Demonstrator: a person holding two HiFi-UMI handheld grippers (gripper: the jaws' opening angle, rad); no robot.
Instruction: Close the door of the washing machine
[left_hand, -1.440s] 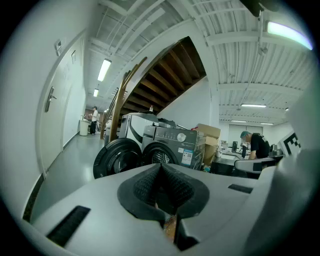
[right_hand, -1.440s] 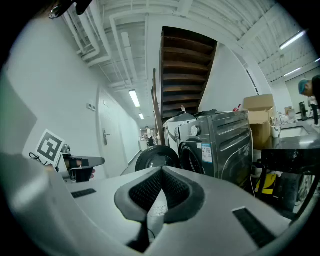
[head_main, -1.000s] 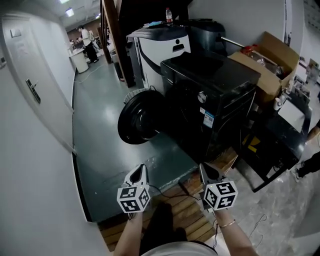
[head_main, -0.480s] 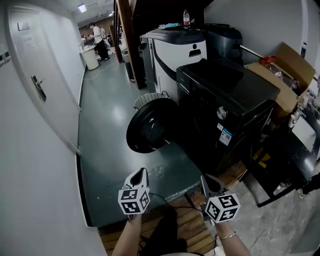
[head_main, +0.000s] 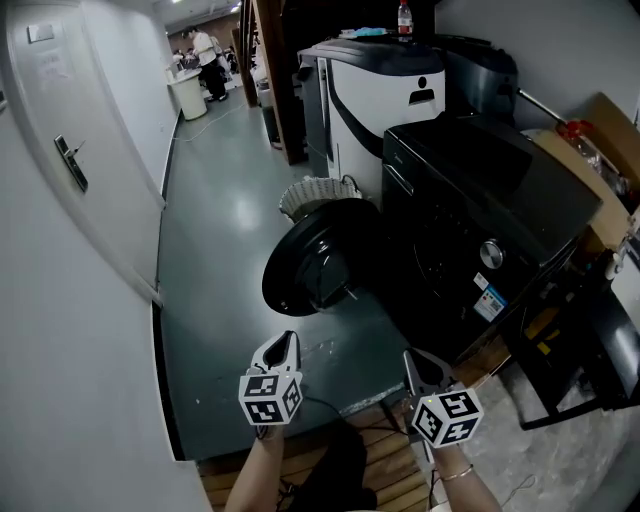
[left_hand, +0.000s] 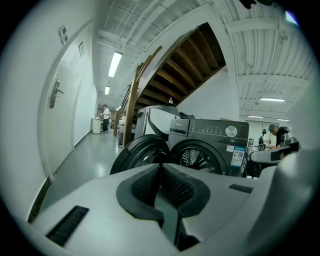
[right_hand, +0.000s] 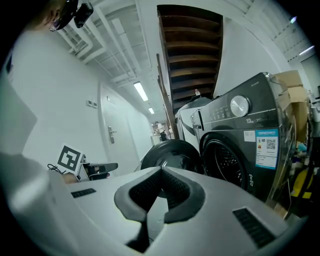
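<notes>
A black front-loading washing machine (head_main: 480, 210) stands ahead on the right, its round door (head_main: 318, 262) swung wide open to the left. The drum opening (left_hand: 202, 156) faces me in the left gripper view, the door (left_hand: 140, 152) beside it. In the right gripper view the door (right_hand: 170, 154) hangs left of the opening (right_hand: 227, 160). My left gripper (head_main: 290, 340) and right gripper (head_main: 409, 357) are both held low in front of me, well short of the door. Each has its jaws shut with nothing between them (left_hand: 160, 167) (right_hand: 161, 172).
A white-and-black appliance (head_main: 375, 90) with a bottle on top stands behind the washer, a white basket (head_main: 312, 195) next to it. A white wall with a door and handle (head_main: 68, 158) runs along the left. Cardboard boxes (head_main: 600, 150) sit at right. Wooden slats (head_main: 380, 460) lie underfoot.
Both grippers and my view have advanced toward the washer; the machine and its open door now sit closer and further right in the head view. Jaws stay shut.
</notes>
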